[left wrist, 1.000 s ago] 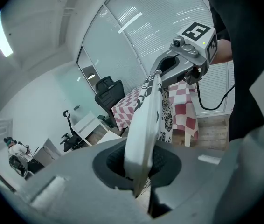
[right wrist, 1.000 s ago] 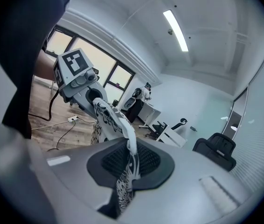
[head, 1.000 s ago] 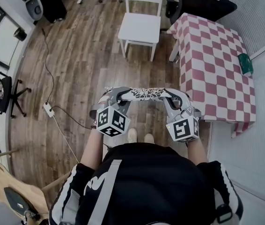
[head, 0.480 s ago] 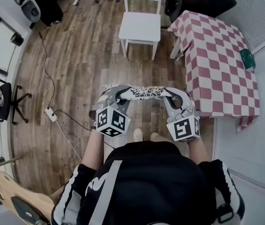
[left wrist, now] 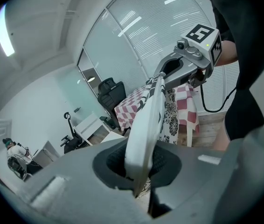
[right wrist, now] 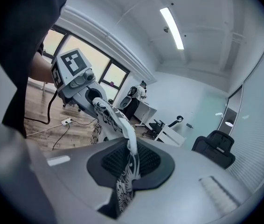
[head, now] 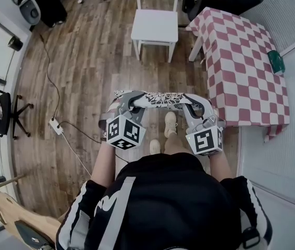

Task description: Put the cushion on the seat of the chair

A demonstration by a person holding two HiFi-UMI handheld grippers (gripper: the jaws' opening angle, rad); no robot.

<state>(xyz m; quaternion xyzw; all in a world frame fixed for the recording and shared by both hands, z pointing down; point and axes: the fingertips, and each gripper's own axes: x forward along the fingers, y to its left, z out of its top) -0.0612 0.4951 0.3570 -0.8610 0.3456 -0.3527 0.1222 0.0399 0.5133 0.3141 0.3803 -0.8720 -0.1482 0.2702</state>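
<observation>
The white wooden chair point(head: 154, 26) stands straight ahead, well apart. The flat black-and-white flowery cushion point(head: 160, 101) lies sideways, with the left gripper point(head: 127, 103) and right gripper point(head: 191, 104) pinching its ends.

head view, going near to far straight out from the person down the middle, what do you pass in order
person's black top → shoe → cushion → bare wooden floor → white chair

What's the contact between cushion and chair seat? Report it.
Apart. The head view shows the cushion carried in mid-air, with open floor between it and the chair seat.
</observation>
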